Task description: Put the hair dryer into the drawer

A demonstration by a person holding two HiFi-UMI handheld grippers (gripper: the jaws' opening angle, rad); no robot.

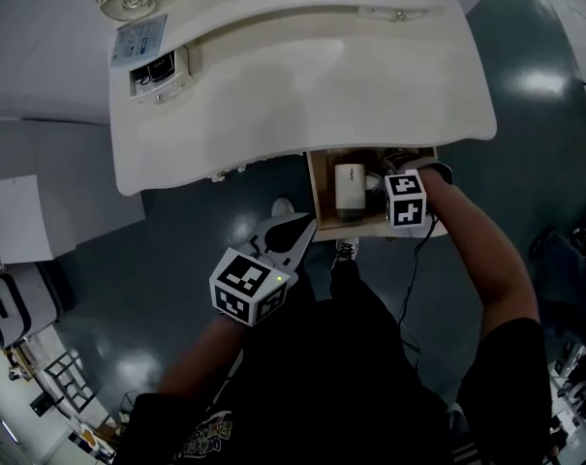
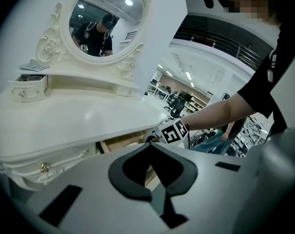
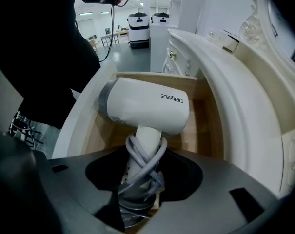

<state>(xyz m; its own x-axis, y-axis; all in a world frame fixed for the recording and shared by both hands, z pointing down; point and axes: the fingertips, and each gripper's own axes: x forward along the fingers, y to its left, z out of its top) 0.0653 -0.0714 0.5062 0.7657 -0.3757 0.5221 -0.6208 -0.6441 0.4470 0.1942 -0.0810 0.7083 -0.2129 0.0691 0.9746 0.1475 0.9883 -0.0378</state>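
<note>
A white hair dryer (image 3: 147,106) with its grey cord wound round the handle hangs nose-left inside the open wooden drawer (image 3: 201,126). My right gripper (image 3: 141,182) is shut on that wrapped handle and points steeply down. From the head view the hair dryer (image 1: 349,184) lies within the drawer (image 1: 318,201) under the vanity's front edge, with the right gripper (image 1: 378,188) beside it. My left gripper (image 1: 291,232) hovers in front of the drawer's left corner, holding nothing. In its own view the left gripper (image 2: 149,147) has its jaw tips meeting.
The white vanity top (image 1: 302,76) overhangs the drawer. A small box (image 1: 157,71) with dark items sits at its back left, below an oval mirror (image 2: 108,23). A brass knob (image 2: 43,167) marks the shut left drawer. A black cable (image 1: 409,279) hangs from my right hand.
</note>
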